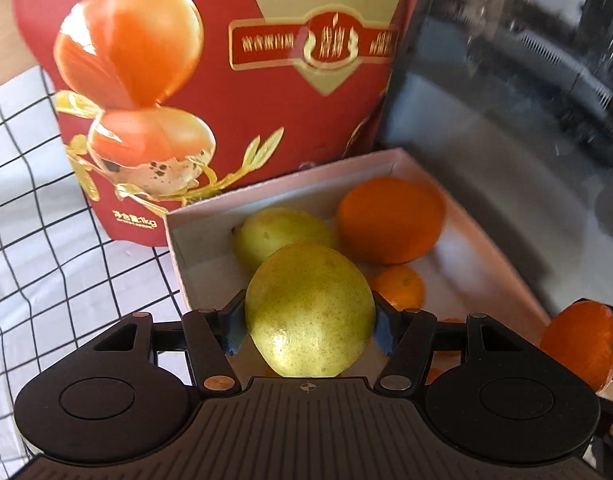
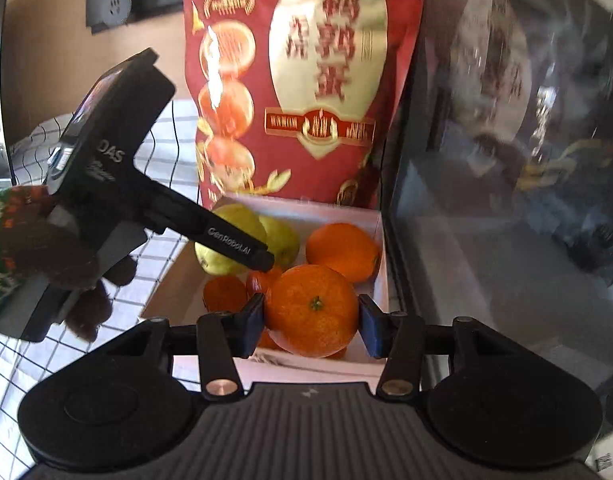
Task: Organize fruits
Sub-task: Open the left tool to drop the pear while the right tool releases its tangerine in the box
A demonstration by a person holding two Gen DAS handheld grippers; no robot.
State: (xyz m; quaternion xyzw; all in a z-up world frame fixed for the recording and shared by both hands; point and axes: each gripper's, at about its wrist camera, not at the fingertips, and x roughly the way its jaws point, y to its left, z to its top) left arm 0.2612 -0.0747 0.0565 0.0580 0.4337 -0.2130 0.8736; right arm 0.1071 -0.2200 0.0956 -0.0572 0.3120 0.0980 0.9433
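My left gripper (image 1: 309,322) is shut on a yellow-green pear (image 1: 310,312), held over the near end of a shallow white box (image 1: 178,236). In the box lie a second pear (image 1: 278,232), a large orange (image 1: 390,220) and a small mandarin (image 1: 400,286). My right gripper (image 2: 312,320) is shut on a mandarin (image 2: 311,310) above the same box (image 2: 162,292); that mandarin also shows at the right edge of the left wrist view (image 1: 582,344). The left gripper's body (image 2: 118,176) reaches into the box from the left in the right wrist view.
A tall red snack bag (image 1: 226,80) stands right behind the box. A dark glossy appliance (image 2: 506,160) stands close on the right. A white cloth with a black grid (image 1: 34,220) covers the table on the left.
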